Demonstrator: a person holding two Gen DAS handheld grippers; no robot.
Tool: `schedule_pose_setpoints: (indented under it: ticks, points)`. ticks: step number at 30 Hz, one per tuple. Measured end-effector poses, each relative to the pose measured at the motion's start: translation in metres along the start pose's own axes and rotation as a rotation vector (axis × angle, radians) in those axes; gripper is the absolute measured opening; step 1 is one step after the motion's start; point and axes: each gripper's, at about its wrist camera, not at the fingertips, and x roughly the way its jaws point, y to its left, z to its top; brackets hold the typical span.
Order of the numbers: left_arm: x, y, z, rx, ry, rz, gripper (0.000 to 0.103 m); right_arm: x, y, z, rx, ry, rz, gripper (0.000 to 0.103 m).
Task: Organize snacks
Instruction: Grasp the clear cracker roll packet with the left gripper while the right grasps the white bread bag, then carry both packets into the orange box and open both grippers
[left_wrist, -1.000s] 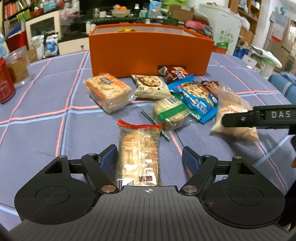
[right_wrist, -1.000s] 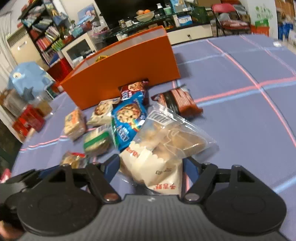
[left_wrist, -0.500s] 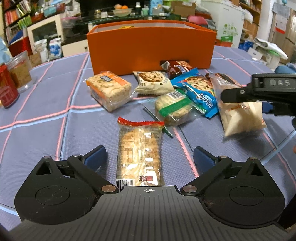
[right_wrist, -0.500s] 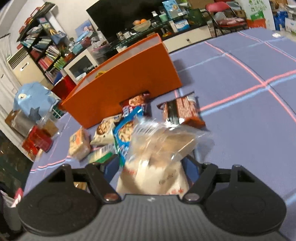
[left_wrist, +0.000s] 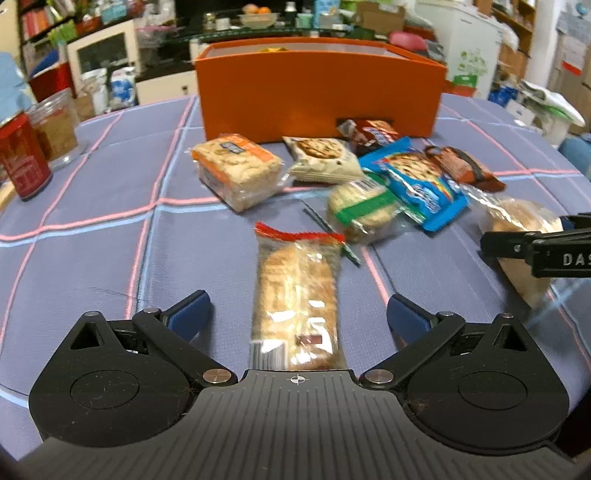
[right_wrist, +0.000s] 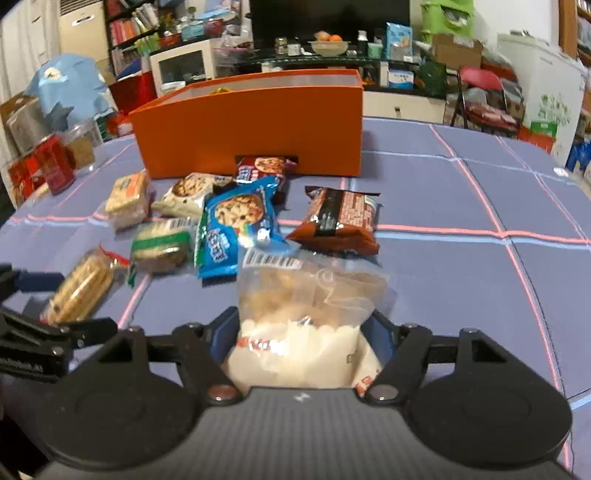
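Note:
My left gripper is open around a clear cracker pack with a red top seal that lies on the cloth. My right gripper is shut on a clear and white bag of puffed snacks, also seen at the right in the left wrist view. The orange box stands at the back, open at the top. Several snack packs lie before it: a blue cookie pack, a brown pack, a green-banded biscuit pack and a rice-cracker block.
The table has a purple cloth with pink and blue lines. A red can and a glass jar stand at the far left. The room behind is cluttered with shelves and boxes.
My left gripper has opened wider around the cracker pack. My right gripper has lifted and swung with the snack bag, now facing the orange box more squarely.

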Motion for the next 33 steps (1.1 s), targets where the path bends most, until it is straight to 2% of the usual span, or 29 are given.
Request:
schedule_pose_setpoints:
  ticks: [2, 6, 8, 9, 10, 12, 14, 17, 20, 24, 29, 33]
  points:
    - [0.0, 0.001, -0.001, 0.001, -0.005, 0.005, 0.083, 0.001, 0.001, -0.002, 0.003, -0.009, 0.005, 0.075]
    - [-0.002, 0.002, -0.005, -0.004, -0.014, 0.011, 0.081, -0.005, 0.014, -0.018, -0.105, -0.047, -0.034, 0.074]
    - [-0.004, 0.002, -0.004, -0.01, -0.021, 0.016, 0.073, -0.006, 0.013, -0.021, -0.106, -0.058, -0.028, 0.073]
    - [-0.005, 0.001, -0.003, -0.004, -0.03, 0.01, 0.056, -0.006, 0.012, -0.02, -0.111, -0.058, -0.02, 0.071]
    - [-0.007, 0.0, -0.002, 0.006, -0.038, -0.001, 0.031, -0.006, 0.01, -0.019, -0.107, -0.057, -0.011, 0.07]
    - [-0.011, 0.001, 0.001, 0.01, -0.034, -0.017, 0.001, -0.011, 0.006, -0.019, -0.077, -0.054, 0.011, 0.065]
    - [-0.016, 0.009, 0.002, -0.045, -0.015, -0.068, 0.001, -0.018, -0.002, -0.019, -0.019, -0.04, 0.063, 0.06]
    - [-0.031, 0.02, -0.006, -0.137, -0.018, -0.133, 0.001, -0.029, -0.009, -0.025, 0.047, -0.024, 0.129, 0.06]
    - [-0.05, 0.021, -0.008, -0.154, -0.053, -0.141, 0.001, -0.041, -0.012, -0.028, 0.074, -0.04, 0.156, 0.06]
    - [-0.071, 0.023, 0.008, -0.168, -0.1, -0.182, 0.001, -0.054, -0.006, -0.012, 0.074, -0.093, 0.192, 0.06]
    - [-0.071, 0.037, 0.06, -0.2, -0.123, -0.219, 0.001, -0.054, -0.011, 0.032, 0.09, -0.15, 0.234, 0.06]
    - [-0.055, 0.051, 0.118, -0.211, -0.161, -0.193, 0.001, -0.035, -0.018, 0.093, 0.063, -0.191, 0.236, 0.06]
